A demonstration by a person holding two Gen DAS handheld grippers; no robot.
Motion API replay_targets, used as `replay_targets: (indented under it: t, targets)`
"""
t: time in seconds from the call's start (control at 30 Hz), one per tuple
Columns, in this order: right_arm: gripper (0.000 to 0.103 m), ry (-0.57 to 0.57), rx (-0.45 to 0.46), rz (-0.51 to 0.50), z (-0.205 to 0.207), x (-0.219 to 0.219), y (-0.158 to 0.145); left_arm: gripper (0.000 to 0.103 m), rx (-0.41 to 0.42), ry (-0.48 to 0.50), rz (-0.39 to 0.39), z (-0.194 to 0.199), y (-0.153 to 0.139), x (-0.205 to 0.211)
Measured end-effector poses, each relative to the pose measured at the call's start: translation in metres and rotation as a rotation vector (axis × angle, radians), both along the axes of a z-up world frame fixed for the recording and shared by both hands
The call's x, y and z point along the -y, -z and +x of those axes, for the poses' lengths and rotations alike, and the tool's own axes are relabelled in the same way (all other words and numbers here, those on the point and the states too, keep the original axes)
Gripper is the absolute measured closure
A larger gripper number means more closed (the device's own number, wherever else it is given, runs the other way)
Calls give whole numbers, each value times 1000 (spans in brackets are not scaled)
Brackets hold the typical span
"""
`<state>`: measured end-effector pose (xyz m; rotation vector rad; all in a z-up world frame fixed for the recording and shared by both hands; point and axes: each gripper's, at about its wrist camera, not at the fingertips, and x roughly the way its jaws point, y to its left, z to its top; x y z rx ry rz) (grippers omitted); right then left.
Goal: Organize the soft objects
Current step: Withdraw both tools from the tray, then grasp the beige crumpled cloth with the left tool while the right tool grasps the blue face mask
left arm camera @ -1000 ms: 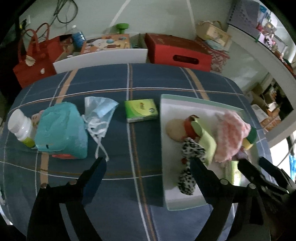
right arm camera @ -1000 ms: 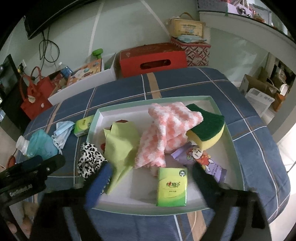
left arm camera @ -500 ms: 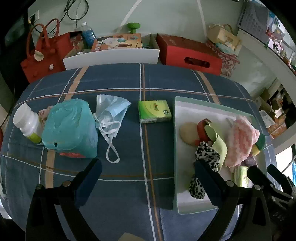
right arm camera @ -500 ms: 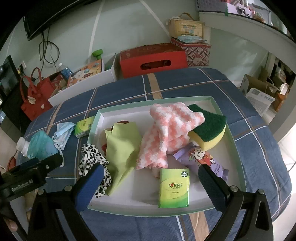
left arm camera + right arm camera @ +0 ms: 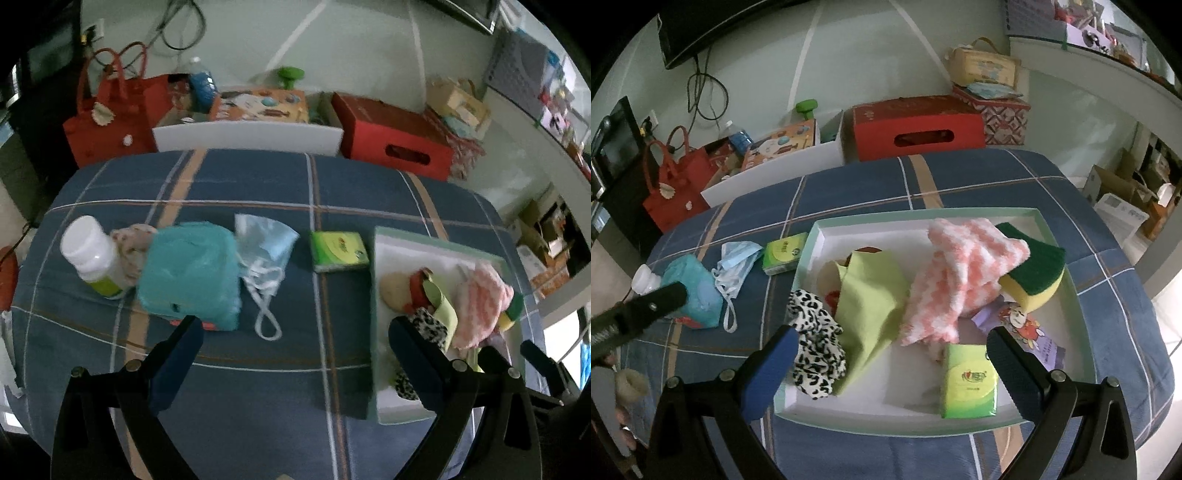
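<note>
A white tray (image 5: pixel 1082 306) with a green rim holds a pink checked cloth (image 5: pixel 960 273), a green cloth (image 5: pixel 871 295), a leopard scrunchie (image 5: pixel 812 339), a sponge (image 5: pixel 1034 269) and a green tissue pack (image 5: pixel 967 384). On the blue plaid cloth lie a second green tissue pack (image 5: pixel 338 251), a blue face mask (image 5: pixel 266 258) and a teal wipes pack (image 5: pixel 192 273). My left gripper (image 5: pixel 295 354) is open and empty above the bare cloth, just short of the mask. My right gripper (image 5: pixel 894 362) is open and empty over the tray's near side.
A white pill bottle (image 5: pixel 92 254) stands left of the wipes pack, with a pinkish cloth (image 5: pixel 129 240) behind it. Behind the table are a white box (image 5: pixel 243 136), a red box (image 5: pixel 395 147) and a red bag (image 5: pixel 118 114). The tray (image 5: pixel 380 325) is to my left gripper's right.
The left gripper has drawn back and shifted left, so mask and wipes pack now sit more central. The right gripper has pulled back slightly from the tray. Both stay open.
</note>
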<state>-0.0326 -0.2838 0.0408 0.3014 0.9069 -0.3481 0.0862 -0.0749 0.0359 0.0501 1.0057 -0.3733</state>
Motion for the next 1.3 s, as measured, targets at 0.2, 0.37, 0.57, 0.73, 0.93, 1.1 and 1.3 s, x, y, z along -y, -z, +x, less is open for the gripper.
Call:
replay_targets:
  t: [0.2, 0.37, 0.57, 0.73, 0.93, 1.1, 1.3]
  targets:
    - [0, -33, 32, 29, 12, -13, -7, 3, 24, -75, -5, 12, -8, -32]
    - [0, -78, 44, 44, 31, -31, -14, 3, 19, -134, -51, 26, -12, -62]
    - [0, -140, 50, 65, 60, -53, -19, 3, -3, -167, -89, 48, -11, -88]
    - [0, -177, 57, 70, 83, -69, -22, 3, -3, -232, -143, 66, -14, -117]
    - [0, -249, 35, 96, 124, -85, -19, 3, -38, -242, -132, 88, -12, -130]
    - [0, -328, -42, 126, 167, -94, -9, 3, -47, -136, -34, 121, -18, -119]
    - [0, -356, -163, 231, 207, -98, 14, 3, -152, -78, 116, 171, -4, -122]
